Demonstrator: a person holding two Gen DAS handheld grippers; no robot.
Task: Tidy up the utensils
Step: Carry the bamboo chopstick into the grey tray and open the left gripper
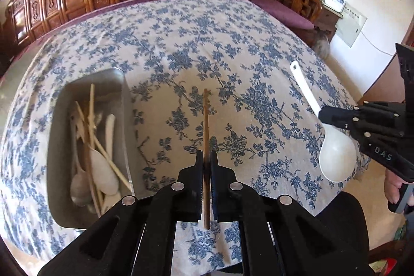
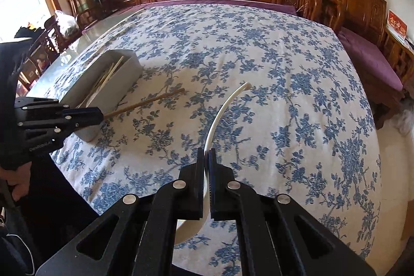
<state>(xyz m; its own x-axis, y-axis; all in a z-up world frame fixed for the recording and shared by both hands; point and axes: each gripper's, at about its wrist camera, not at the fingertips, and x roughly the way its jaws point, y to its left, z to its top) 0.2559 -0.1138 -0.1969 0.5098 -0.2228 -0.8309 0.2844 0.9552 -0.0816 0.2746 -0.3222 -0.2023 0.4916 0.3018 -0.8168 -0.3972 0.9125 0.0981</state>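
White plastic, or perhaps melamine, makes up the spoon [image 1: 333, 141] clamped in the right gripper [image 2: 206, 159], whose fingers [image 2: 198, 188] are pinched narrow on the handle just above the bowl, so that the long curved stem juts forward over the counter [image 2: 258, 56]. It looks light and stiff, with a smooth, glossy skin that could slip or swivel between the pads; holding it near the bowl, close to where its weight seems to sit, should keep it from pivoting. If it is ceramic it would chip when dropped, so lowering it rather than letting it fall seems wise.

The left gripper [image 1: 206, 162] is closed tight on a single brown wooden chopstick [image 1: 206, 131], gripped toward its rear end with most of its length reaching ahead. The chopstick appears very light, rigid and thin, easy to roll or tilt in a narrow pinch.

Both utensils hang above the blue-flowered cloth, not resting on it. The grey bin [image 1: 64, 105] sits to the left on the counter and already holds pale chopsticks, white spoons and a metal spoon. Judging by this, the chopstick and spoon are among the last pieces to go in.
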